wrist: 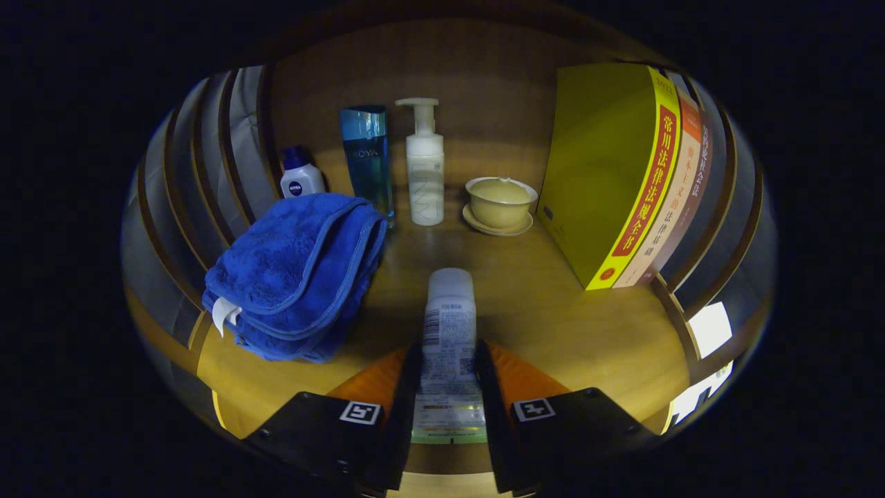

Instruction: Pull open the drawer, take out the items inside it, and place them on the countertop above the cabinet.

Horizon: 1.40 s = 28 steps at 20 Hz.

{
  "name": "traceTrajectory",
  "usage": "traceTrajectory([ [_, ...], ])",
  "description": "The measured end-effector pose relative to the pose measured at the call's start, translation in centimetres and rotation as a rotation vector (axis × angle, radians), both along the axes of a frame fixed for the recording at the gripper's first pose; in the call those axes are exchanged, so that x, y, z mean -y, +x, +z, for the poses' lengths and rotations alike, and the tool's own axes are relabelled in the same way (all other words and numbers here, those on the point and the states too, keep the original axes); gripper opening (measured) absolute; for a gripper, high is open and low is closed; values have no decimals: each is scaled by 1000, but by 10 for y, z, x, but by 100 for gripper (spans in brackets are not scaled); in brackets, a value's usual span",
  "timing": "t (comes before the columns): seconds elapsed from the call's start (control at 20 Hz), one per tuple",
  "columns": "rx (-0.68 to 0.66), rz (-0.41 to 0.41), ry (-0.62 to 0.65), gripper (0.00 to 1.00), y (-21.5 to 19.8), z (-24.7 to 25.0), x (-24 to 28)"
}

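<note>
My hand-held gripper [448, 387] is clamped on a white tube [449, 332], both fingers pressing its sides, above the desk [553, 318]. At ten o'clock lies a blue towel [297, 273]; at twelve, bottles. Setting it down remains, I judge.

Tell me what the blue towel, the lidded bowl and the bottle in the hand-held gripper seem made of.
Blue towel: plush fabric, likely microfibre; fuzzy nap, stitched hem.
Lidded bowl: probably glazed ceramic; smooth pale sheen, matching saucer.
Bottle, clamped between both fingers of the hand-held gripper: seemingly matte white plastic with a printed label.
</note>
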<state>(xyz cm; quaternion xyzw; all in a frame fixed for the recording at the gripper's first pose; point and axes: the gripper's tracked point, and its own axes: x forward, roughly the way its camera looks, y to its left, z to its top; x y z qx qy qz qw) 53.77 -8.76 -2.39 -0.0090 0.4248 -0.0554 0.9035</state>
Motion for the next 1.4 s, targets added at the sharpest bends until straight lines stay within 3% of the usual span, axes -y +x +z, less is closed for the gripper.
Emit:
traceTrajectory([
  [0.2, 7, -23, 15, 84, -3, 1, 6],
  [0.45, 81, -10, 29, 100, -10, 30, -3],
  [0.75, 295, 73, 4, 100, -51, 126, -25],
  [1.0, 495, 140, -38, 100, -115, 187, -40],
  [1.15, 567, 139, -5, 100, -162, 194, -44],
  [1.4, 639, 87, 38, 100, -223, 164, -28],
])
